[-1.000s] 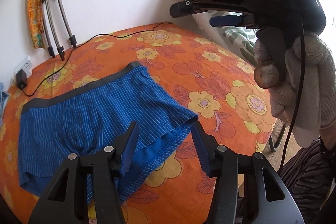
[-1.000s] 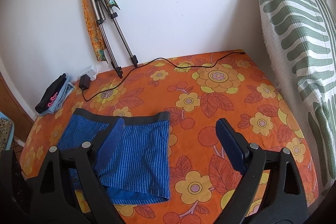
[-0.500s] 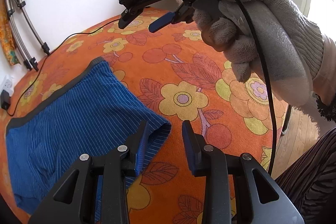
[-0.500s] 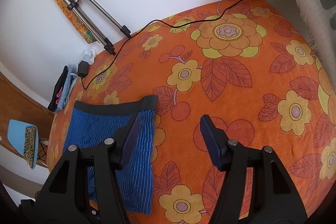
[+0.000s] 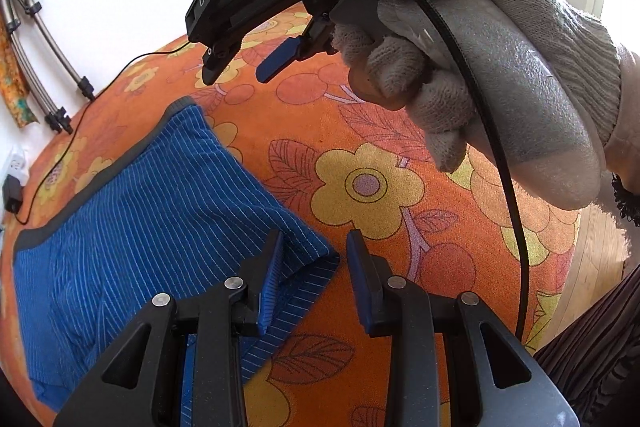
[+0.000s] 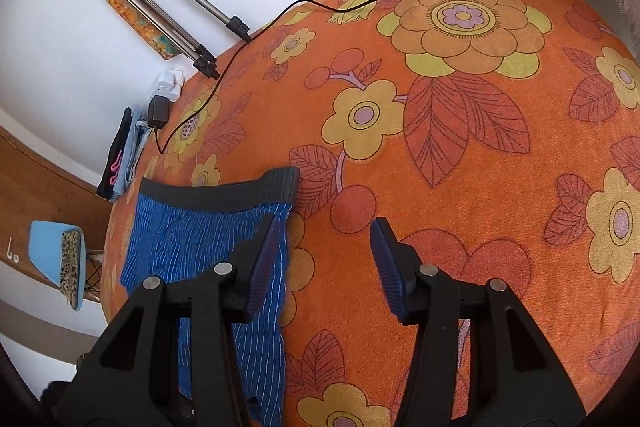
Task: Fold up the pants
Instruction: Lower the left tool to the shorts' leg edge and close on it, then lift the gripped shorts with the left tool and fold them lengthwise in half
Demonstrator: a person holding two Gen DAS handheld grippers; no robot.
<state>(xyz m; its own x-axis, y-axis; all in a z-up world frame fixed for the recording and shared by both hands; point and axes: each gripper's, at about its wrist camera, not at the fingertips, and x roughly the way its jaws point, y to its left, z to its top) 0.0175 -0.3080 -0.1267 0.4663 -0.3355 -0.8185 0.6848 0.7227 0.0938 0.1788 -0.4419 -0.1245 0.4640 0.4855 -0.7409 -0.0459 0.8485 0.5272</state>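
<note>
Both grippers had dropped closer to the bed since a second before, the left gripper (image 5: pixel 314 267) narrowing its jaws to a moderate gap around the leg-hem corner of the blue striped shorts (image 5: pixel 152 223). The right gripper (image 6: pixel 324 259), in a gloved hand (image 5: pixel 480 79), hung with jaws wide and empty by the waistband corner (image 6: pixel 276 183) at its eleven o'clock. The shorts lay flat on the orange floral bedspread (image 6: pixel 460 147), so I judged both corners were being lined up for one fold.
</note>
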